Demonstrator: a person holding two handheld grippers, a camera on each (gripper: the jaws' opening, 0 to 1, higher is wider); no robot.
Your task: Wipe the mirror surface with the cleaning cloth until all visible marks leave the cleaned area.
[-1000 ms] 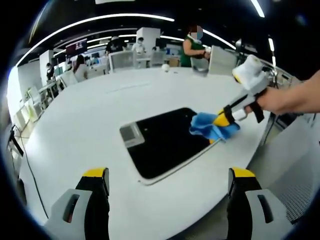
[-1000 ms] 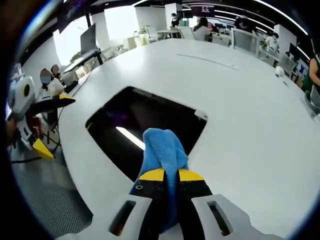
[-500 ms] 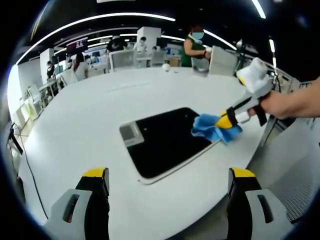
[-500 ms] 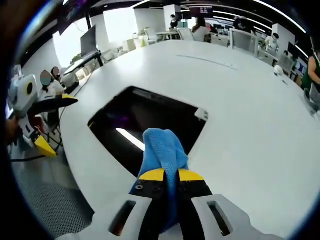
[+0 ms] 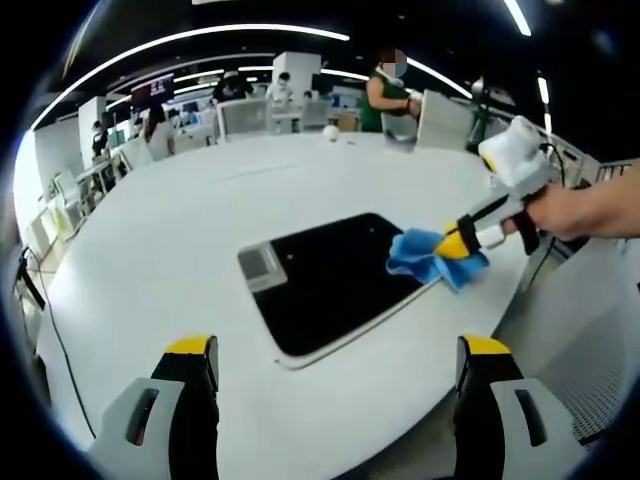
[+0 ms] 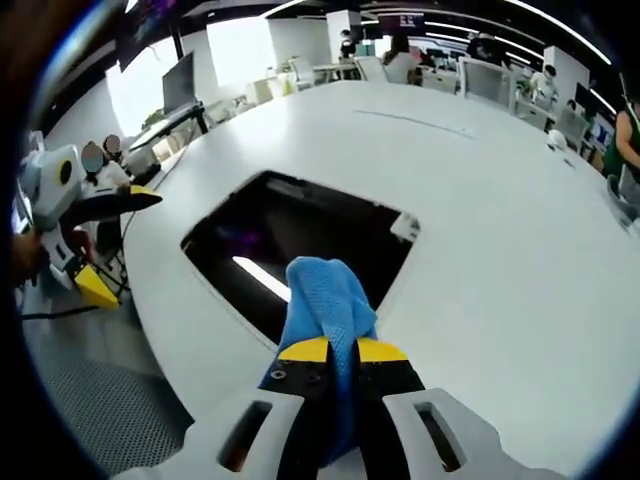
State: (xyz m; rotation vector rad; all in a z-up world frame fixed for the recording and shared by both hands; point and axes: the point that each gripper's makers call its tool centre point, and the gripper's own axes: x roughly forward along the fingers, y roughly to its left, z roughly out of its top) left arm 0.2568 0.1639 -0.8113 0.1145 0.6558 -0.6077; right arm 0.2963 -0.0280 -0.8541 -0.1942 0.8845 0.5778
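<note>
1. Two grippers over one large white desk [image 5: 150, 250]. A dark rectangular mirror [image 5: 320, 280] lies flat on it, near the desk's rounded edge.
2. Right gripper [image 6: 342, 349]: yellow-tipped jaws pinched tight on a blue cleaning cloth [image 6: 325, 300]. The cloth bunches out ahead of the jaws and rests on the mirror [image 6: 300, 240] at its near edge.
3. In the left gripper view, the right gripper [image 5: 462, 243] comes in from the right, held by a person's hand [image 5: 560, 210]. The cleaning cloth [image 5: 430, 258] sits at the mirror's corner, partly over the rim onto the desk.
4. Left gripper [image 5: 338, 350]: jaws spread wide, nothing between them, held off the desk edge and well apart from the mirror. It appears in the right gripper view at the far left [image 6: 105, 245], likewise spread.
5. Mirror surface reads dark; a bright streak of reflected ceiling light crosses it in the right gripper view. A small grey square patch [image 5: 262, 266] sits at one corner. Marks on the glass: cannot tell.
6. Background: office chairs and several people at desks beyond.
</note>
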